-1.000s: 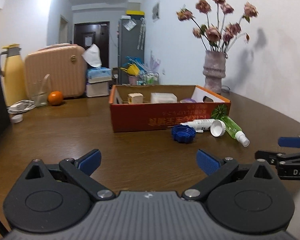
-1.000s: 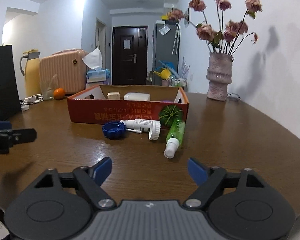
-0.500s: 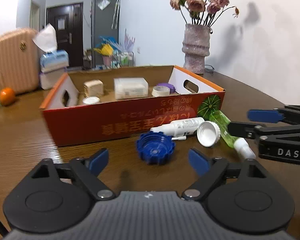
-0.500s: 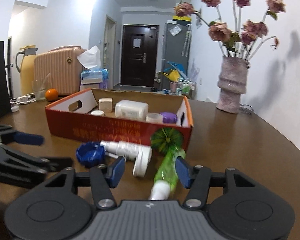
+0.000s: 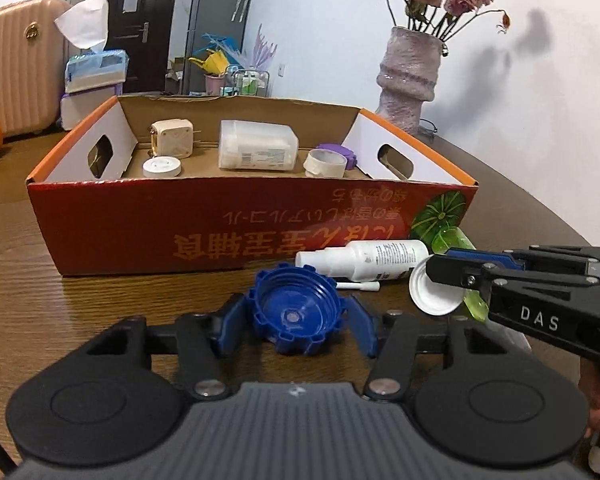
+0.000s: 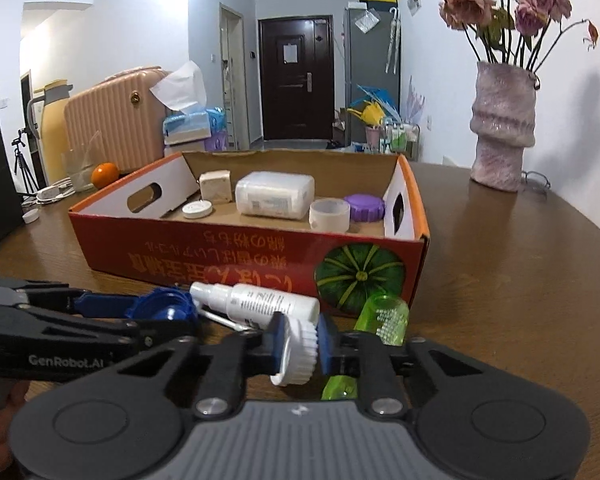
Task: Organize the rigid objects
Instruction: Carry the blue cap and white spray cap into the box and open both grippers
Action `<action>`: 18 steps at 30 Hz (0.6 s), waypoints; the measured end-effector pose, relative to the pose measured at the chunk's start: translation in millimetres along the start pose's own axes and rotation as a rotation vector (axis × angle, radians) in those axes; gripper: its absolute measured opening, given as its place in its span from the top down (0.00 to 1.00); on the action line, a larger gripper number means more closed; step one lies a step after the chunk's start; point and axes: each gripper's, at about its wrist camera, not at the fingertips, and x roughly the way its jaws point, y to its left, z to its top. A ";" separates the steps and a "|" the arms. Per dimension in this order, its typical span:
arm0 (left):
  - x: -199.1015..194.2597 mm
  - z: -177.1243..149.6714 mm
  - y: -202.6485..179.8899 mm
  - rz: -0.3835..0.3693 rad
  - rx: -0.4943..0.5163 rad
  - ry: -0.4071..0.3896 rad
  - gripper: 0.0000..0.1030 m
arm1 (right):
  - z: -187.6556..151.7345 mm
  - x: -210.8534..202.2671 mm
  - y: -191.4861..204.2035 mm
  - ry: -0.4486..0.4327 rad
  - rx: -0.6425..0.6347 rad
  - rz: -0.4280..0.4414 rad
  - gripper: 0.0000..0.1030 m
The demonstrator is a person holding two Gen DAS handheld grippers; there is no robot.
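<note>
**Both grippers closed onto caps in front of the box**

From my remote station I note the left gripper (image 5: 296, 330) at lower centre of its view. Its jaws have just been closing, and the blue pads now sit against both sides of the blue cap (image 5: 296, 314), which lies open side up on the wooden table (image 5: 100, 304).

The right gripper (image 6: 298, 346) has just been closing too; its fingers stand narrow, pinching the white ribbed cap (image 6: 296, 356) on edge, low in its view.

A white spray bottle (image 6: 260, 302) and a green bottle (image 6: 384, 318) lie just before the orange cardboard box (image 5: 236, 232) at mid-frame. The box already contains several caps and containers.
</note>
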 end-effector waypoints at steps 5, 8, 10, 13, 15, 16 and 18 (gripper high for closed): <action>-10.0 -2.6 -2.0 0.035 0.020 -0.037 0.45 | -0.3 -14.5 6.8 -0.026 0.022 -0.010 0.86; -32.0 -5.1 -3.9 0.056 0.033 -0.074 0.46 | -0.9 -33.6 16.4 -0.040 0.011 -0.029 0.86; -56.3 -7.5 -5.7 0.053 0.040 -0.110 0.46 | -3.1 -51.1 23.0 -0.052 0.010 -0.031 0.86; -92.2 -12.7 -6.5 0.059 0.043 -0.156 0.46 | -7.9 -78.9 33.9 -0.071 0.016 -0.038 0.86; -117.5 -17.1 -4.4 0.064 0.031 -0.181 0.46 | -11.3 -97.0 42.2 -0.088 0.025 -0.033 0.86; -129.8 -19.4 -3.0 0.068 0.024 -0.193 0.46 | -13.1 -105.5 47.2 -0.097 0.026 -0.031 0.86; -153.9 -24.9 -0.6 0.078 0.014 -0.217 0.46 | -16.4 -122.4 58.0 -0.118 0.023 -0.024 0.86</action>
